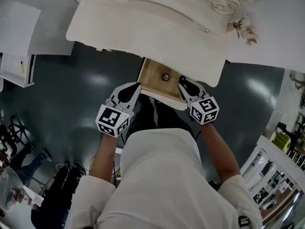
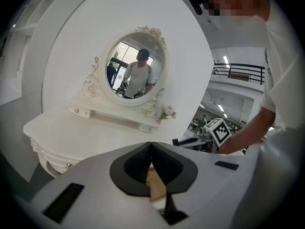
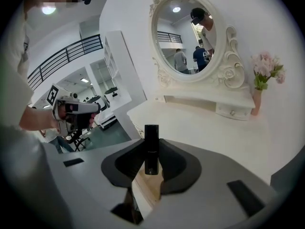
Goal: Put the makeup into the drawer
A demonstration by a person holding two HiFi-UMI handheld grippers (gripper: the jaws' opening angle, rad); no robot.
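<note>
Head view looks steeply down on my two hands held in front of a white dressing table, whose worktop (image 1: 143,27) spreads across the top of the picture. Under its front edge a drawer (image 1: 153,80) stands pulled out, showing a pale wooden bottom. One small round thing (image 1: 165,77) lies on that wood near the middle; I cannot tell what it is.

My left tool (image 1: 135,87) sits at the drawer's left front corner and my right tool (image 1: 183,83) at its right front corner, both pointing toward the table and slanting down.

Left gripper view shows my left tool with its two jaws brought together at the tips. Nothing sits between them, and a strip of the drawer's wood shows below the tips.

Right gripper view shows my right tool clamped on the makeup (image 3: 151,142), a slim black tube. The tube stands upright between the pads, its top end poking above the jaws and its lower end hanging over the wooden drawer. So the makeup is in my right tool, above the open drawer and not resting on its bottom.

Farther back in that view an oval mirror (image 3: 186,35) in a carved white frame stands on the worktop. A small vase of pink flowers (image 3: 265,70) is just beside its right side.
</note>
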